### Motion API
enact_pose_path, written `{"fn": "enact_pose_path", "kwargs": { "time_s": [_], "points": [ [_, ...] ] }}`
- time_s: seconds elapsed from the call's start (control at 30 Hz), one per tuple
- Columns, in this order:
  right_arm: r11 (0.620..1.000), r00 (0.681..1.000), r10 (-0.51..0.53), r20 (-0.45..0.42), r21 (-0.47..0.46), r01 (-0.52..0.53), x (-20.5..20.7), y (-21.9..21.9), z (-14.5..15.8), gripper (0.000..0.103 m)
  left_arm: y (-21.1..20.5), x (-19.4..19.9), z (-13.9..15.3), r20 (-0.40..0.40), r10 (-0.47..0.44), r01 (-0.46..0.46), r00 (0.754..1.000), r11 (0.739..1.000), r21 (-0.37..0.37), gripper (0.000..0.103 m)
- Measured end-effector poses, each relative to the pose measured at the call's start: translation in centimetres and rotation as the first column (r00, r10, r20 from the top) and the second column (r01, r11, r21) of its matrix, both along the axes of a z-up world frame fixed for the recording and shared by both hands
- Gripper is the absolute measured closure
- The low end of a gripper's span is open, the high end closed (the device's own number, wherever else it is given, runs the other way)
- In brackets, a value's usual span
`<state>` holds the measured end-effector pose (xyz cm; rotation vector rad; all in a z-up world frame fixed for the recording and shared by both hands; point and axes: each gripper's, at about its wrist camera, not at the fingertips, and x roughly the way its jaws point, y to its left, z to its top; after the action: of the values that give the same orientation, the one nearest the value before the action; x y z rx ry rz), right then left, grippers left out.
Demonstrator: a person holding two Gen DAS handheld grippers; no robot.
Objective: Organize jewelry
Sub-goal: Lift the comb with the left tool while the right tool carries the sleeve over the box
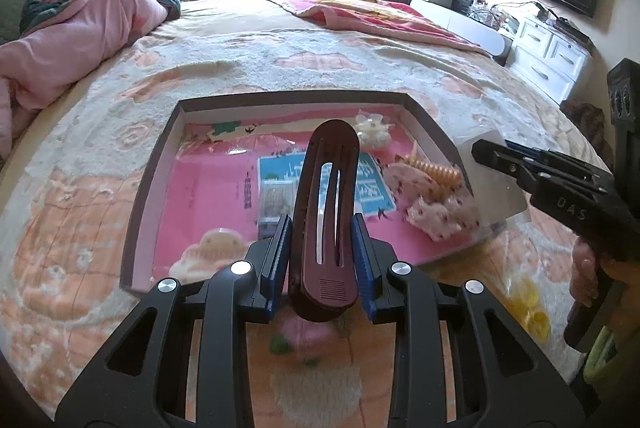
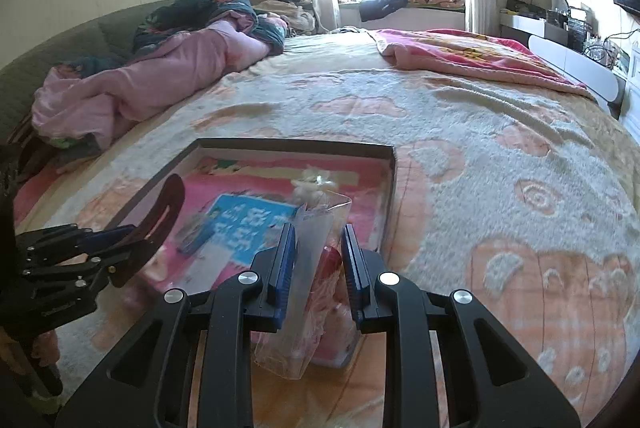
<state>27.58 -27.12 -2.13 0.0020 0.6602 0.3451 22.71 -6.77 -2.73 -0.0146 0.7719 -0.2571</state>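
Left tongs (image 1: pixel 323 248) clamped on a dark maroon hair clip (image 1: pixel 326 216) — blue pads (image 1: pixel 276 252) pressing its two long sides, clip standing up out of the grip and tilted away over the shallow box (image 1: pixel 154 164). Angled downward, poised above the near edge of that box, not touching it. Seen from the right wrist view as a black linkage low on the left, the curved maroon clip (image 2: pixel 162 220) jutting up and to the right from it.

Right tongs (image 2: pixel 320 268) narrowed onto a clear plastic bag (image 2: pixel 316 228) — crinkled film pinched between the blue pads, something pink and red blurred inside; exact contents hard to tell. Also pitched downward, near the box's right corner. In the left wrist view, the right tongs (image 1: pixel 486 150) reaching in from the right edge, a hand (image 1: pixel 586 276) wrapped around the black handle below.

Inside the box, on its pink lining: a white flower-shaped clip (image 1: pixel 374 128) toward the far wall, a peach spiral comb (image 1: pixel 434 174) and a floral fabric piece (image 1: pixel 432 212) at the right side, a small clear case (image 1: pixel 274 202) near the middle, a cream cloud-shaped clip (image 1: pixel 210 248) near the front left.

Box lying flat on the bed (image 1: pixel 120 100), on a peach and cream fleece blanket. Something yellow (image 1: pixel 528 308) on the blanket at lower right, blurred.
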Motion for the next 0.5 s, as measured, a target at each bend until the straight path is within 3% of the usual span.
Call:
{"fn": "enact_pose_path", "kwargs": {
  "time_s": [0.5],
  "points": [
    [1.0, 0.998, 0.003, -0.065, -0.006, -0.003, 3.9, -0.4, -2.3, 0.079, -1.2, 3.6, -2.2, -0.047, 0.008, -0.009, 0.999, 1.0, -0.012, 0.081]
  ]
}}
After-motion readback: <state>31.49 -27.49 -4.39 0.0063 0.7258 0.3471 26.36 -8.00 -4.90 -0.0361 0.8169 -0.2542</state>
